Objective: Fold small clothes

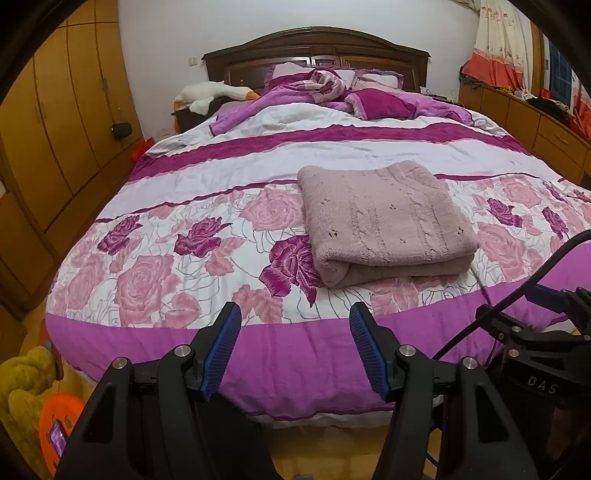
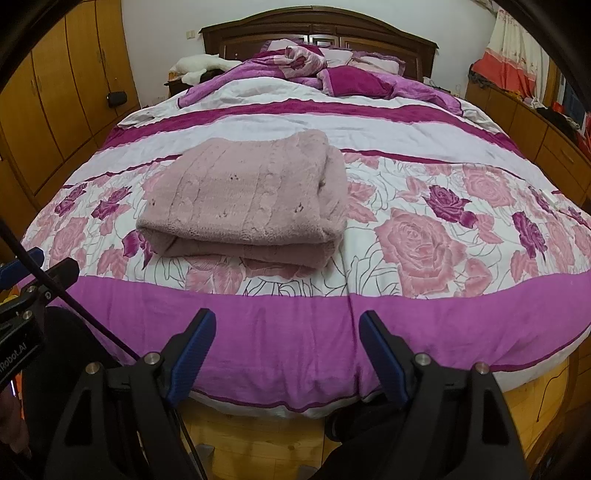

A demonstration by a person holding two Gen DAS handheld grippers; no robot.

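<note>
Folded sweater (image 1: 384, 221) beyond empty hand-held gripper (image 1: 295, 314)

The near part of the bed (image 2: 280, 332) is bare quilt, open for a gripper to pass on the right and near edge. The folded pink sweater (image 2: 247, 199) lies there alone. Far off, rumpled bedding (image 2: 332, 74) crowds the headboard (image 2: 317, 29). A wardrobe (image 1: 55, 122) lines the left.

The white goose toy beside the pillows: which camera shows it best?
The left wrist view: the goose toy shows its body, neck and orange beak. In the right wrist view it is a smaller white shape, beak hidden.
</note>
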